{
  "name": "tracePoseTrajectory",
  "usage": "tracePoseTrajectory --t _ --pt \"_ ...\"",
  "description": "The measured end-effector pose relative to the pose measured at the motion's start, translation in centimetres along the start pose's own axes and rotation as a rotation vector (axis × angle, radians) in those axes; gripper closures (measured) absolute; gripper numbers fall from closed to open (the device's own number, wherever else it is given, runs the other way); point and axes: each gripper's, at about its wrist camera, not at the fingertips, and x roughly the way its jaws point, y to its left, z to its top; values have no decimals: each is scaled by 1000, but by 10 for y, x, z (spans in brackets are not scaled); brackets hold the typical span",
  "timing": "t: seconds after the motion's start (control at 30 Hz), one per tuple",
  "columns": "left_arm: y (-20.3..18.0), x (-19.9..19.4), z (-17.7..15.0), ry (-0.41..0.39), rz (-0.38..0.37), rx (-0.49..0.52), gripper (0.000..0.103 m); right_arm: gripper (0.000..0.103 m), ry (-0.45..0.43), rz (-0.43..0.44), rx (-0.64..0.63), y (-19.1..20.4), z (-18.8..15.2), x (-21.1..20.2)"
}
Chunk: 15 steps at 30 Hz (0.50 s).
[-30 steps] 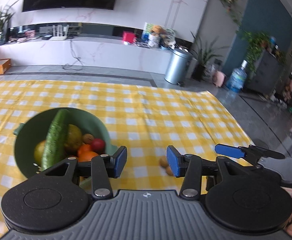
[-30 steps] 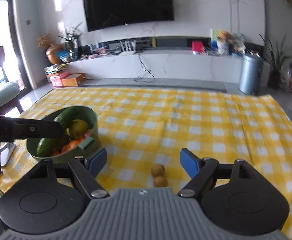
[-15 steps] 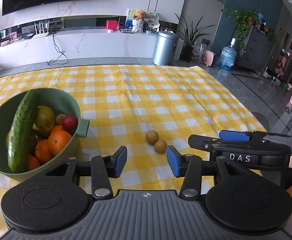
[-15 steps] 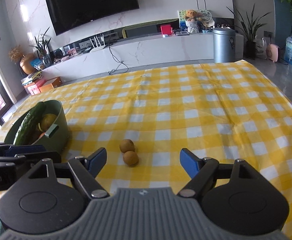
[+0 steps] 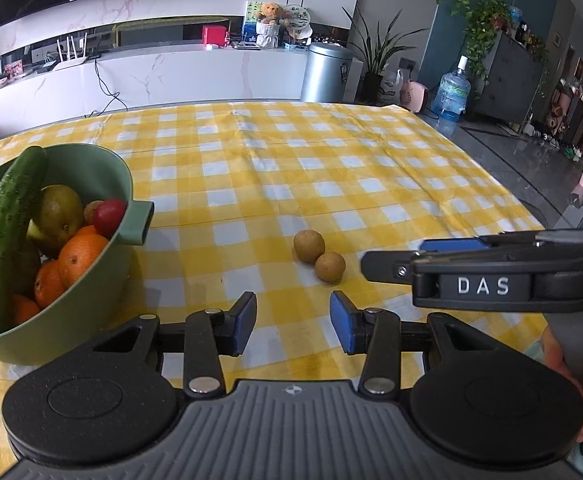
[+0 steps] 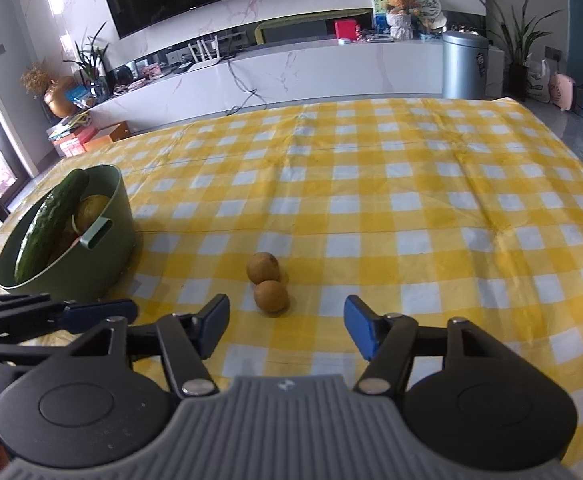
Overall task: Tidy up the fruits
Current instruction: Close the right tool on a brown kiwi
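Two small brown round fruits [image 5: 319, 256] lie touching each other on the yellow checked cloth; they also show in the right wrist view [image 6: 267, 282]. A green bowl [image 5: 91, 300] at the left holds a cucumber [image 5: 3, 232], a pear, oranges and a red fruit; it shows in the right wrist view too [image 6: 103, 252]. My left gripper [image 5: 293, 322] is open and empty, just short of the two fruits. My right gripper [image 6: 285, 326] is open and empty, close behind the nearer fruit; it shows from the side in the left wrist view [image 5: 451, 256].
The yellow checked cloth [image 6: 411, 200] covers the whole table. Beyond its far edge stand a white TV bench, a metal bin [image 5: 325, 72] and a water bottle [image 5: 453, 96]. The left gripper shows in the right wrist view [image 6: 71, 314] beside the bowl.
Both grippers have moved closer to the two brown fruits and lower toward the table. The left view has swung right, putting the bowl at the far left. Jaws stay open.
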Motion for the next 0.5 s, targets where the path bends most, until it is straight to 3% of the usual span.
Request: tracePoseTrajectory --t 0.1,0.27,0.5 --pt "4 7 -1 13 -5 -19 53 53 11 41 14 1 2 9" --pt "8 9 1 -1 2 -16 53 55 13 28 2 6 5 21" --pt "14 15 5 -5 0 -17 54 68 66 18 8 8 8 42"
